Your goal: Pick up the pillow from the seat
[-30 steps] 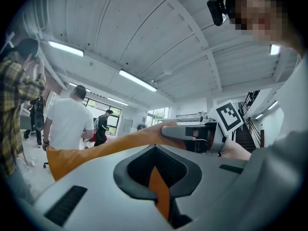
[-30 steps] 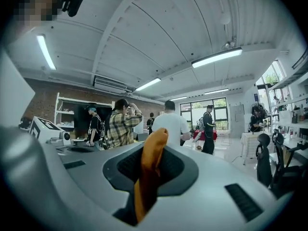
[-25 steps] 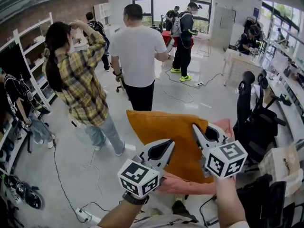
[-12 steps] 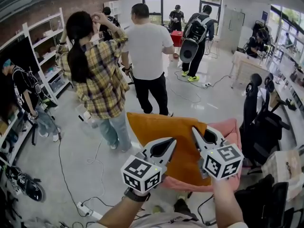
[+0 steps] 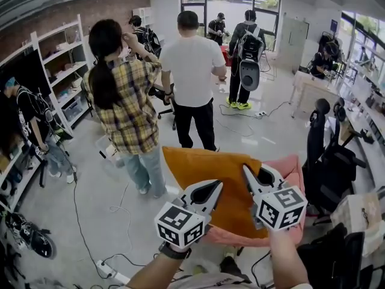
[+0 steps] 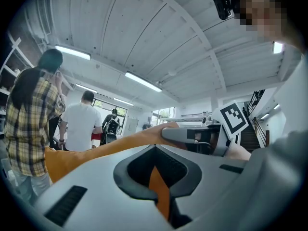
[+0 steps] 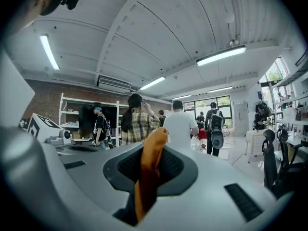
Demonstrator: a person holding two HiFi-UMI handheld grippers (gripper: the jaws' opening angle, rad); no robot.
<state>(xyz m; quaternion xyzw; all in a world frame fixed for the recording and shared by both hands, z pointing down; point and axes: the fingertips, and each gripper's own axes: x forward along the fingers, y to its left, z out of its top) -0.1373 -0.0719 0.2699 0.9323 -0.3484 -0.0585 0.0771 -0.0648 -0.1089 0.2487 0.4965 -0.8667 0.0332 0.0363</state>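
The pillow (image 5: 216, 173), orange, is held up tilted over the pink seat (image 5: 293, 164); I cannot tell whether its lower edge touches the seat. My left gripper (image 5: 212, 188) and my right gripper (image 5: 248, 174) each have the fingers clamped on its cloth. I judge that the lift is in hand. The next move calls for raising both sides evenly, clear of the seat.

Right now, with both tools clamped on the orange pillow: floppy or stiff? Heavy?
Probably soft: the pillow edge squashes into a thin fold inside the left tool and right tool. Likely light: two edge pinches hold it up. It looks fairly full, so it may sag only mildly.
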